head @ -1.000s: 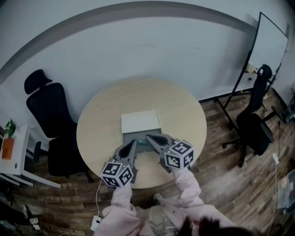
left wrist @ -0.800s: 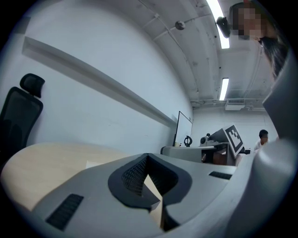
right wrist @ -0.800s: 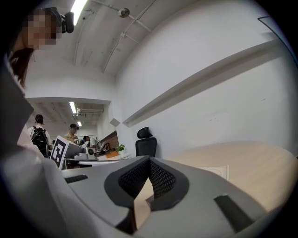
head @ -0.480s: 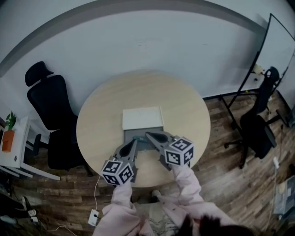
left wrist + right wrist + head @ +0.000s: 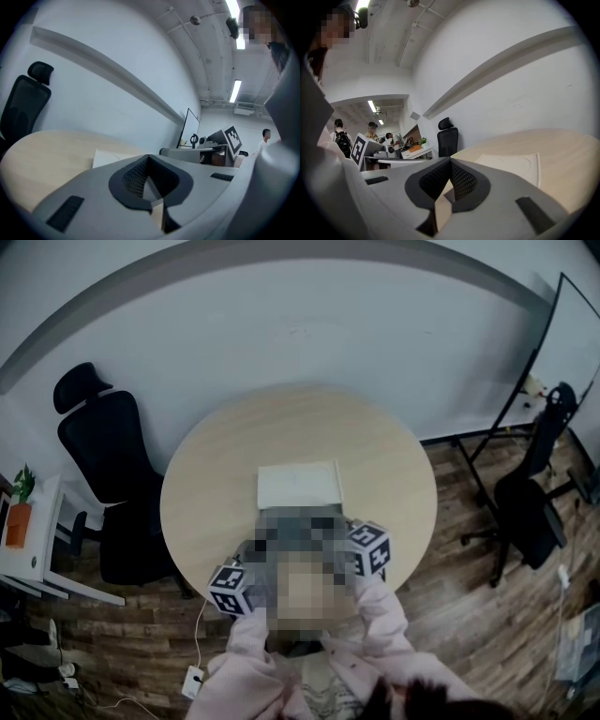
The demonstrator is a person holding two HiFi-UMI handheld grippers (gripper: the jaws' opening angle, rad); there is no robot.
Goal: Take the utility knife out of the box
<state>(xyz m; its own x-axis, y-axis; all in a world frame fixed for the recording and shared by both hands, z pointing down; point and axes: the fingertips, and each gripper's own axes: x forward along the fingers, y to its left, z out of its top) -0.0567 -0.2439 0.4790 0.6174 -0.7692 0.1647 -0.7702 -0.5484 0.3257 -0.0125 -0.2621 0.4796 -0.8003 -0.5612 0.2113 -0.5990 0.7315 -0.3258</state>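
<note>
A white box lid (image 5: pixel 298 486) lies open on the round wooden table (image 5: pixel 216 474). A blurred patch hides the box's grey tray, the utility knife and both grippers' jaws in the head view. Only the marker cubes show there, the left one (image 5: pixel 232 589) and the right one (image 5: pixel 369 547), at the table's near edge. In the left gripper view the left gripper (image 5: pixel 149 157) is shut and empty, pointing across the table at the lid (image 5: pixel 110 158). The right gripper (image 5: pixel 450 162) is also shut and empty in its own view, with the lid (image 5: pixel 513 164) ahead to its right.
A black office chair (image 5: pixel 103 442) stands left of the table and another chair (image 5: pixel 530 507) to the right beside a whiteboard stand (image 5: pixel 544 343). A small white side table with a plant (image 5: pixel 19 512) is at far left. People stand at desks in the background (image 5: pixel 372 129).
Both grippers have sunk a little toward the table, side by side at the box's near end, jaws still together. The head view has shifted slightly.
</note>
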